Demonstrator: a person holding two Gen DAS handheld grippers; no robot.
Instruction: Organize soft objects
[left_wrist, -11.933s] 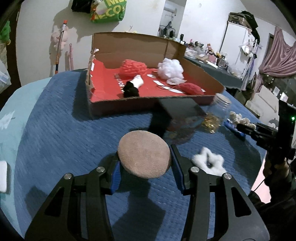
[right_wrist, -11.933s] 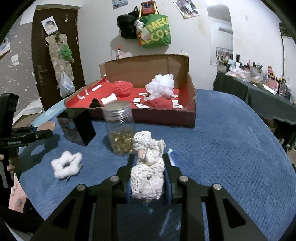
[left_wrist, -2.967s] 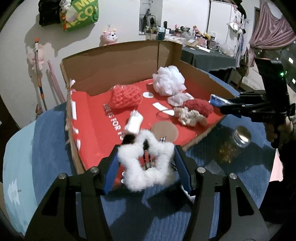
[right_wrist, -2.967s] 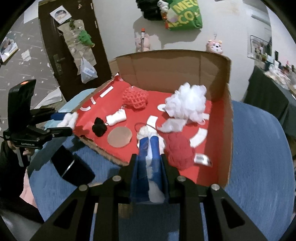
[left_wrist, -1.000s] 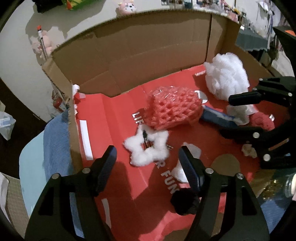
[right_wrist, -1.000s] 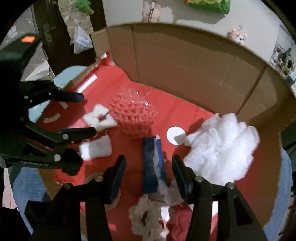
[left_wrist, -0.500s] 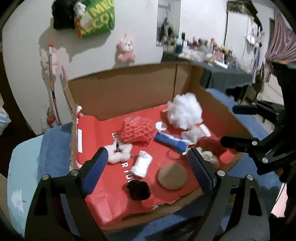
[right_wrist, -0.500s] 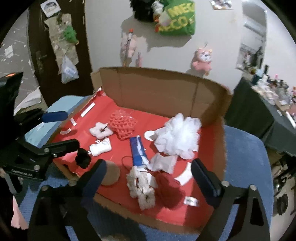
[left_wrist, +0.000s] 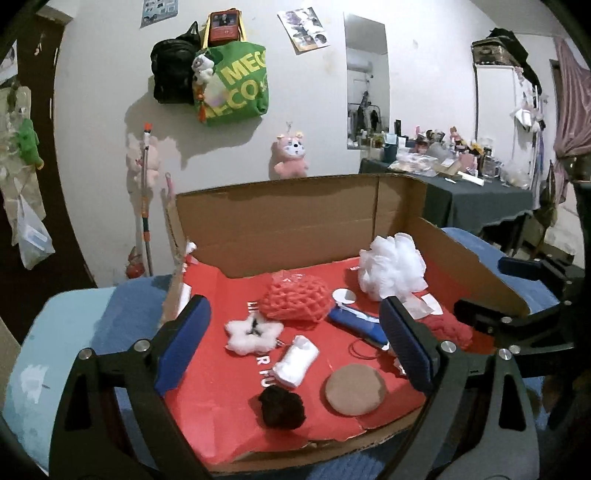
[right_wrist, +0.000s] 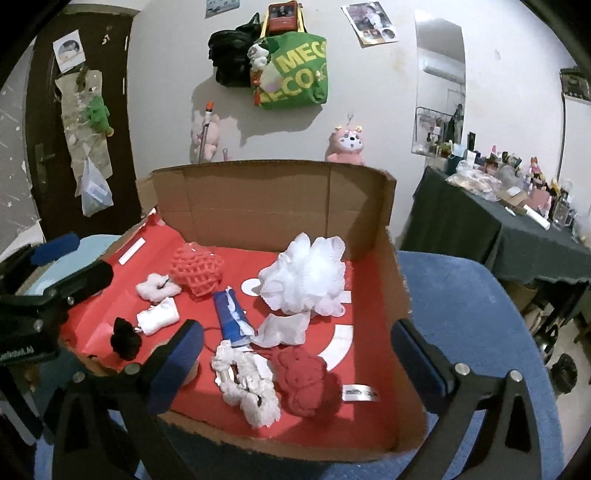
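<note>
An open cardboard box (left_wrist: 295, 221) (right_wrist: 258, 206) with a red floor holds the soft things. In it lie a white fluffy star (left_wrist: 253, 334) (right_wrist: 157, 288), a coral net sponge (left_wrist: 295, 301), a white pouf (right_wrist: 306, 278), a blue roll (right_wrist: 231, 317), a white roll (left_wrist: 295, 360), a brown round pad (left_wrist: 354, 389), a black pompom (left_wrist: 282, 408), a cream scrunchie (right_wrist: 245, 380) and a red knit piece (right_wrist: 304, 376). My left gripper (left_wrist: 294, 302) hovers over the box's front left, my right gripper (right_wrist: 295, 328) over its front right. The jaws of both are opening, with nothing between them.
The box stands on a blue cloth (right_wrist: 461, 314) over a pale blue surface (left_wrist: 55, 332). A dark table (right_wrist: 517, 221) crowded with small items stands at the right. A green bag (right_wrist: 295, 74) and a pink plush (right_wrist: 349, 146) hang on the wall behind.
Both grippers have drawn back and up out of the box and their jaws have spread wide. The white star and the blue roll stay lying on the red floor.
</note>
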